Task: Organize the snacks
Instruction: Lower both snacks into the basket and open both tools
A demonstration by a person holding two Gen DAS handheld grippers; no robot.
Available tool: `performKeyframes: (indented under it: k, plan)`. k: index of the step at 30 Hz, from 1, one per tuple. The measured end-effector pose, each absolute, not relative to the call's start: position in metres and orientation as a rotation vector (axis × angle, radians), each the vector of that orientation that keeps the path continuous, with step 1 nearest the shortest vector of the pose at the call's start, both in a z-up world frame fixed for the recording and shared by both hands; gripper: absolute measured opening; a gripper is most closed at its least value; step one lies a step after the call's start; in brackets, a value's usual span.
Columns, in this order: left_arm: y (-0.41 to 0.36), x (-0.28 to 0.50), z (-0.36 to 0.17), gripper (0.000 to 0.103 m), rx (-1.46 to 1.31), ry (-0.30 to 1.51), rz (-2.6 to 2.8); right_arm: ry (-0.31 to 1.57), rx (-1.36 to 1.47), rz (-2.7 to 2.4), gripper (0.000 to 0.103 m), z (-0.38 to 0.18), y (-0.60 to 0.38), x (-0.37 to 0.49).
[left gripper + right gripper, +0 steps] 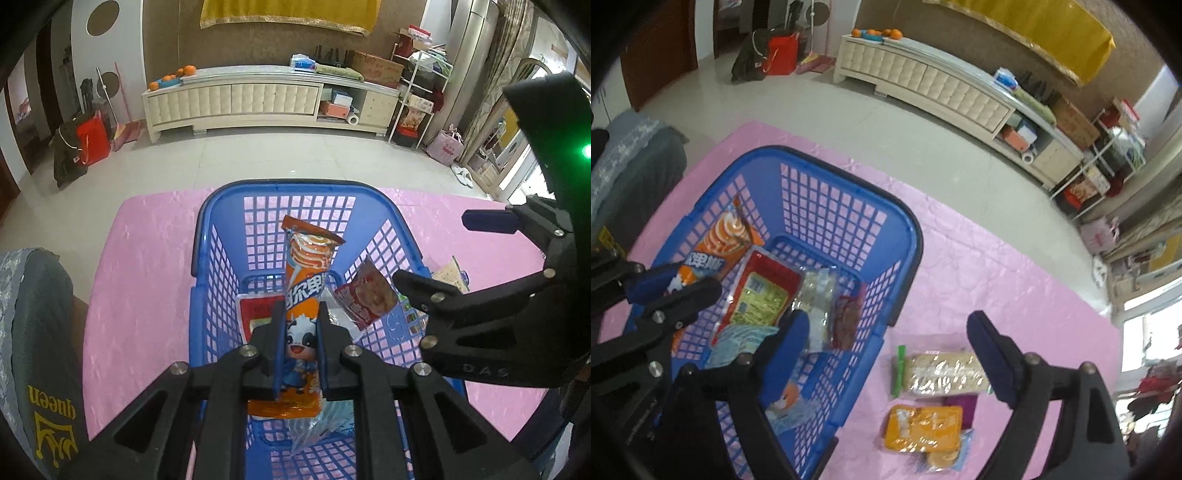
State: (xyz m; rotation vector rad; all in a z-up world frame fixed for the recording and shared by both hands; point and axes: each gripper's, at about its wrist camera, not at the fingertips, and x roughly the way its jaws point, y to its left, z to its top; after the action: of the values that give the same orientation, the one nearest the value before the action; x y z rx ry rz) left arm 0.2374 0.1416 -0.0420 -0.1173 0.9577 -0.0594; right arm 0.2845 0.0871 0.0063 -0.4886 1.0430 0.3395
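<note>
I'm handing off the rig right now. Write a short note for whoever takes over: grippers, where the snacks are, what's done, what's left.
Left gripper: shut on the orange snack pack, held over the blue basket.
Right gripper: open, holding nothing, above the basket's right edge.
Done: red packet and a few others already lie in the basket.
Left: release the orange pack, then move the cracker pack and orange packet from the pink mat.

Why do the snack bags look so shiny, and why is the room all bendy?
Right wrist view: light glints white off the clear wrapper of the cracker pack and the orange packet on the pink cloth. Left wrist view: the fisheye lens curves the cabinet and darkens the corners; the orange snack bag stays sharp.
</note>
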Motion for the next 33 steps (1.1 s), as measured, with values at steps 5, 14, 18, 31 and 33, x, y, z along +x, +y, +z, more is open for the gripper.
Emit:
performKeyframes:
  k: [5, 14, 18, 31, 33]
  plan:
    - [0.137, 0.237, -0.041, 0.013, -0.118, 0.966, -0.070, 1.060, -0.401, 0.353, 0.090, 0.007, 0.067, 0.281]
    - [0.119, 0.265, -0.049, 0.013, -0.108, 1.008, -0.083, 1.057, -0.291, 0.378, 0.090, 0.004, 0.041, 0.284]
    - [0.117, 0.279, -0.054, 0.013, -0.126, 1.025, -0.080, 1.057, -0.266, 0.389, 0.090, 0.000, 0.033, 0.289]
    - [0.112, 0.292, -0.061, 0.058, -0.115, 1.042, -0.095, 1.061, -0.181, 0.391, 0.090, -0.011, 0.004, 0.296]
    - [0.111, 0.287, -0.058, 0.061, -0.131, 1.044, -0.098, 1.056, -0.173, 0.387, 0.090, -0.009, -0.001, 0.294]
